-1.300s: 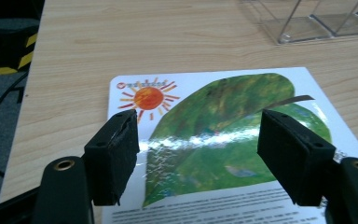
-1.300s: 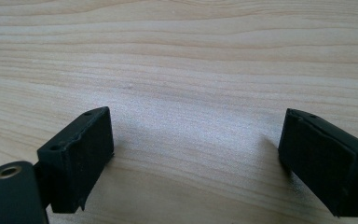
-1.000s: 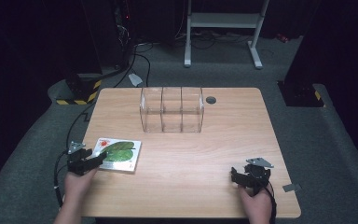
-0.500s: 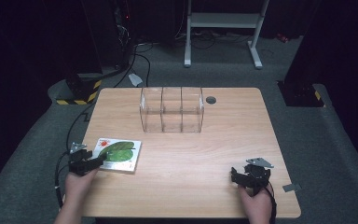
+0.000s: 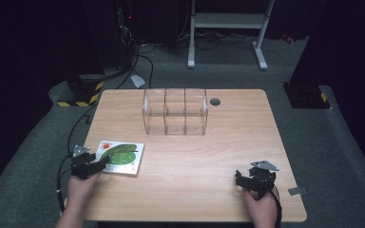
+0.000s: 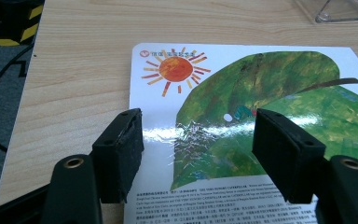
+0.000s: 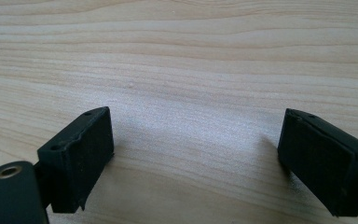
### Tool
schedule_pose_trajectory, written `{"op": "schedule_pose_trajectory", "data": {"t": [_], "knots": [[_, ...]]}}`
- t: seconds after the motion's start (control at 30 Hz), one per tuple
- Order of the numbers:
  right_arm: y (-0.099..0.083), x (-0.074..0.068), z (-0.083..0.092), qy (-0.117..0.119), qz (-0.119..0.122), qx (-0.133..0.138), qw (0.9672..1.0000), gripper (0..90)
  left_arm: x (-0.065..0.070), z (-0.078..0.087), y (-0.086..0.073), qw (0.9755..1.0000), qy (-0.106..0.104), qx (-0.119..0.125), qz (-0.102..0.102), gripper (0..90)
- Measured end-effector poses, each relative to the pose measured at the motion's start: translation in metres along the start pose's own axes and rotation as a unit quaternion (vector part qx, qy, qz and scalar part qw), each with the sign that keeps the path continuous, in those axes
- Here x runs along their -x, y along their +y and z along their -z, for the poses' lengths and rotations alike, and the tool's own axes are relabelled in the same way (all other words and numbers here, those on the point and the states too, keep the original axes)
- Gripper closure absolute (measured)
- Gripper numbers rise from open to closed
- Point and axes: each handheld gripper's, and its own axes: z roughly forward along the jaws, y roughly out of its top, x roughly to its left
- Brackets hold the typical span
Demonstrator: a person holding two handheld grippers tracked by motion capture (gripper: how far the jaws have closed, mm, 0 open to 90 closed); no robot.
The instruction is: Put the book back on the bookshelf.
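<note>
A picture book (image 5: 122,156) with a green leaf and an orange sun on its white cover lies flat at the table's front left. My left gripper (image 5: 103,163) sits at the book's near edge, held by a hand. In the left gripper view the left gripper (image 6: 198,123) is open over the book (image 6: 261,79). Its jaws have just been closing, and the cover shows in the gap between them, but the pads do not press on it. My right gripper (image 5: 238,178) rests at the front right. It stands open (image 7: 196,126) over bare wood with nothing between its fingers.
A clear plastic organizer (image 5: 175,111) with three compartments stands at the back middle of the wooden table (image 5: 228,142). A round cable hole (image 5: 215,101) lies beside it. Beyond the table, cables and a yellow-and-black striped box (image 5: 78,92) lie on the grey floor.
</note>
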Motion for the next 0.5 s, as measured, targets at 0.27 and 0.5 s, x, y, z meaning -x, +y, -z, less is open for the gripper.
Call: {"op": "schedule_pose_trajectory", "data": {"t": [0.27,0.5], "knots": [[-0.0001,0.0001,0.0,0.0,0.001,0.001,1.0,10.1,-0.0101,-0.0028,-0.0031,0.9995,0.022,-0.011,0.022,26.4],[-0.0002,-0.0001,0.0,0.0,0.002,0.002,1.0,10.3,-0.0047,-0.0034,-0.0032,0.9999,0.004,-0.012,0.012,31.3]]}}
